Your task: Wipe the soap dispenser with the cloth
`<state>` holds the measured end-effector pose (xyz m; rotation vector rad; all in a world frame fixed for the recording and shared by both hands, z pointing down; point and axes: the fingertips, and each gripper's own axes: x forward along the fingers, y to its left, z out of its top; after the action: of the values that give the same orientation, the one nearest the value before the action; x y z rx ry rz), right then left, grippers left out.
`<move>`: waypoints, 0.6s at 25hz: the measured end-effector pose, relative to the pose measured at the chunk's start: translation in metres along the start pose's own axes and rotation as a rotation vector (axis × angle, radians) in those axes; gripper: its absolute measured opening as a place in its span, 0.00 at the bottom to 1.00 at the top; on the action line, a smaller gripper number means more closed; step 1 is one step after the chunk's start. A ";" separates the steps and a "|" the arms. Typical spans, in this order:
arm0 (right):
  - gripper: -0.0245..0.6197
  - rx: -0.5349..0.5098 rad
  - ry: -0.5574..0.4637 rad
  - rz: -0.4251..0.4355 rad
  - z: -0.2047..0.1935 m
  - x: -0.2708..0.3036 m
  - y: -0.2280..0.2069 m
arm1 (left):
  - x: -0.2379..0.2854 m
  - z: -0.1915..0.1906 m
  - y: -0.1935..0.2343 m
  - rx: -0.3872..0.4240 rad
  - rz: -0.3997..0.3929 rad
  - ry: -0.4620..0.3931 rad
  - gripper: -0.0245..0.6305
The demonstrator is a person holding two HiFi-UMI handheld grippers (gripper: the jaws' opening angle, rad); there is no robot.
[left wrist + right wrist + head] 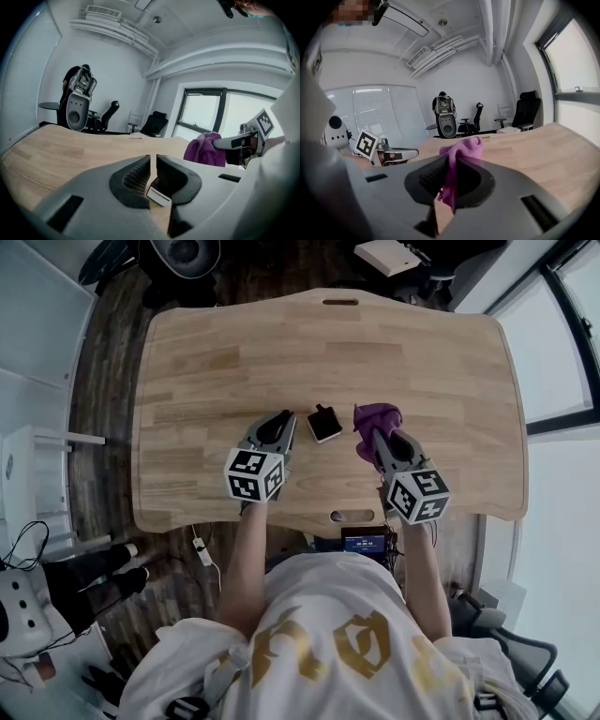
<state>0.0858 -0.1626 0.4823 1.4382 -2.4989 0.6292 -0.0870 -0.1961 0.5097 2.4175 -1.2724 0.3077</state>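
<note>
I record the desk (375, 343) as a pale wooden top seen from above, with both tools over its near half. The left gripper (284, 420) has its fingers (136, 176) closed together, with only a thin slit between the pads and nothing clamped there. The left gripper view shows a small white-edged piece low beside the right-hand finger; I cannot tell what it is. The right gripper (375, 435) has its fingers (429, 176) closed on the cloth (378, 415), a purple rag. One fold hangs down between the pads and the rest bunches above and beyond the tips, as the right gripper view confirms. The soap dispenser (324, 423) appears from the head view as a small black square body with a short nub at its 12 o'clock edge. It stands on the desk between the two tools, at 3 o'clock from the left fingertips and at 9 o'clock from the cloth. I see bare wood on both sides of it, so neither tool touches it and the cloth is near it but apart. Office chairs (476, 122) stand beyond the far edge of the desk, at 12 o'clock.
</note>
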 end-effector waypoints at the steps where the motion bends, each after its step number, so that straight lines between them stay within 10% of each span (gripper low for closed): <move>1: 0.09 0.002 0.006 0.001 -0.001 0.002 -0.001 | 0.003 -0.004 0.000 0.002 -0.008 0.012 0.06; 15: 0.09 0.022 0.096 0.019 -0.029 0.035 -0.015 | 0.048 -0.073 -0.015 0.077 -0.160 0.223 0.43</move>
<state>0.0792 -0.1830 0.5251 1.3588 -2.4422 0.7134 -0.0489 -0.1921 0.5899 2.4491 -0.9811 0.5708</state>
